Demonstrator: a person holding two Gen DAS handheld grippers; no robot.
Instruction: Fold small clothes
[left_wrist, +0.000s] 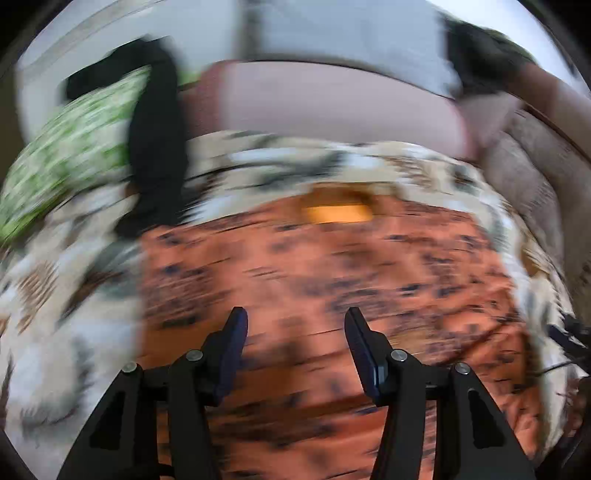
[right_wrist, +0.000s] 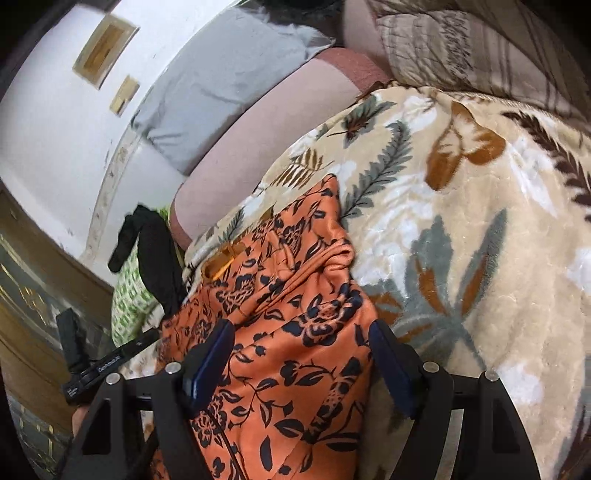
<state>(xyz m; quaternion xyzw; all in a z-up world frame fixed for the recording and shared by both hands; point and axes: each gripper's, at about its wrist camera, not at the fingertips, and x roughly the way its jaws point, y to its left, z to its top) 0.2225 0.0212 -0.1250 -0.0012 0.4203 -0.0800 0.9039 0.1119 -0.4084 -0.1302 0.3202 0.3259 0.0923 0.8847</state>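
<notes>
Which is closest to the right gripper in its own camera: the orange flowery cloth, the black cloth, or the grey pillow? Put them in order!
From the right gripper:
1. Orange flowery cloth, right between its open fingers.
2. Black cloth, off to the left, past the orange one.
3. Grey pillow, farthest, up against the white wall.

**One Brand Mark Legible, the Rest Blurred**

In the right wrist view, a black device (right_wrist: 107, 363) lay at about eight o'clock, beside the orange floral garment (right_wrist: 295, 350). White lettering on its upper face appeared to read "GenRobot.AI", though the last letters were small and uncertain. A second, smaller block of white print sat on the same device, toward its seven o'clock end, too tiny to make out.

The left wrist view was smeared by motion, and no text, number or sign could be read anywhere in it.
</notes>
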